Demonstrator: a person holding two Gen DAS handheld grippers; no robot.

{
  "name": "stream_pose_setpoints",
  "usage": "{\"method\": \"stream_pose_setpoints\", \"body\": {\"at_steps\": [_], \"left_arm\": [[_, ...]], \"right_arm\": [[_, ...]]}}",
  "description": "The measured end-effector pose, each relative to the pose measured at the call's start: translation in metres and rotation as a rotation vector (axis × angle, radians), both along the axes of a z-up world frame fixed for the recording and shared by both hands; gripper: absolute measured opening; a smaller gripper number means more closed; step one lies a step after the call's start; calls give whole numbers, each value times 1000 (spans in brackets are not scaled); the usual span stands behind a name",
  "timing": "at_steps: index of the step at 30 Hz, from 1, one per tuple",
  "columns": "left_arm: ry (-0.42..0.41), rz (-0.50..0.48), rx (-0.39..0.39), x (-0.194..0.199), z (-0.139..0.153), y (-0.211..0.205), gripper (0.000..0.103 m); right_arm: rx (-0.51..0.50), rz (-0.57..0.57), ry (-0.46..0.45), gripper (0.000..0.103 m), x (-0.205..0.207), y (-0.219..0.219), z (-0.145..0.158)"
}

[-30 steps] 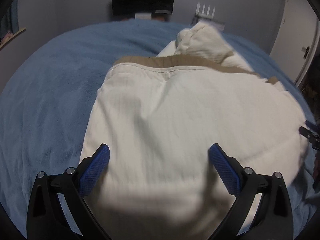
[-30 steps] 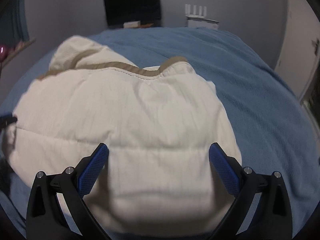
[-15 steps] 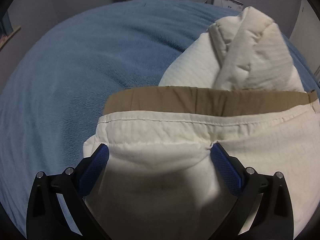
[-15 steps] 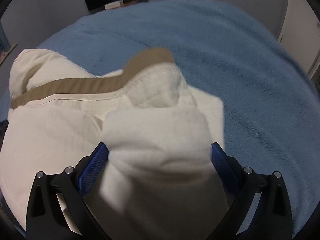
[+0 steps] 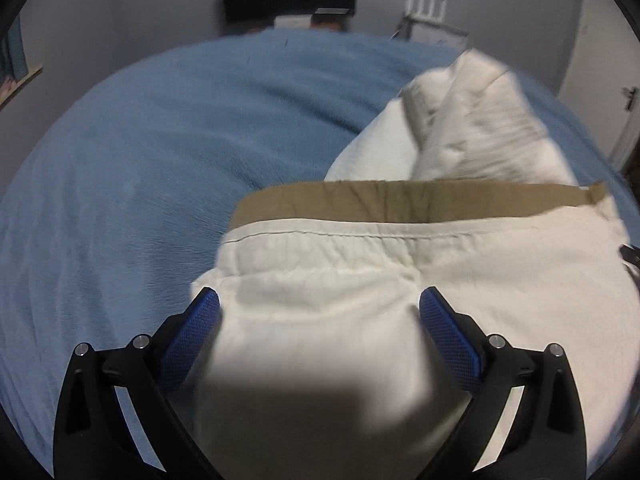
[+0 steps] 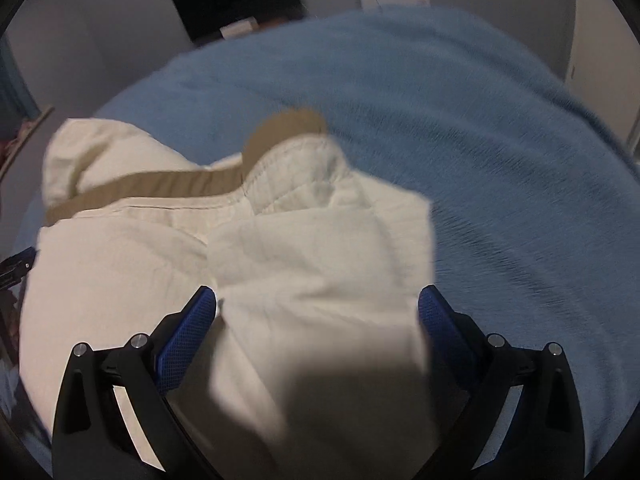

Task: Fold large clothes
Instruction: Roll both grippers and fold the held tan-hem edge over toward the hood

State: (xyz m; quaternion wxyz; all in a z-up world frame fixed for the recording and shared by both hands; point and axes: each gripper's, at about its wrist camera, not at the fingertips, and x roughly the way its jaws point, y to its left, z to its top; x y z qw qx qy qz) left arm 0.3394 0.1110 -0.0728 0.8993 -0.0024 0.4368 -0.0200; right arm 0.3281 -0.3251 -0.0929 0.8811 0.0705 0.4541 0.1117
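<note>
The blue blanket (image 5: 132, 184) covers the whole bed and carries everything, so use its open stretch toward the far edge as your landing zone. On it, toward the near edge, lies the cream quilted jacket (image 5: 460, 276), its tan lining band (image 5: 400, 202) running across the middle and a bunched part, maybe the hood or a sleeve (image 5: 476, 120), heaped beyond; the blur keeps me from telling which.

Your left gripper (image 5: 319, 316) stands with its blue pads spread wide, cream fabric bulging between them, not clamped. Your right gripper (image 6: 317, 312) is likewise spread over a raised fold. Judging from this, you are mid-fold: keep both grippers level with each other, lay the fold so its edge runs parallel to the tan band, and press flat before drawing back.
</note>
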Motion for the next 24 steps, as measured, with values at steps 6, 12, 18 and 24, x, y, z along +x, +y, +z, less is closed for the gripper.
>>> {"method": "stream_pose_setpoints", "body": {"at_steps": [6, 12, 18, 24], "left_arm": [[19, -50, -191, -41, 3, 43, 90], [96, -114, -281, -41, -20, 65, 80], [137, -150, -425, -24, -44, 85, 80], [111, -147, -508, -6, -61, 96, 86]], "right_arm": [[85, 50, 47, 95, -7, -36, -3], [237, 96, 156, 86, 14, -47, -20], [375, 116, 220, 85, 23, -56, -38], [453, 114, 220, 85, 40, -53, -44]]}}
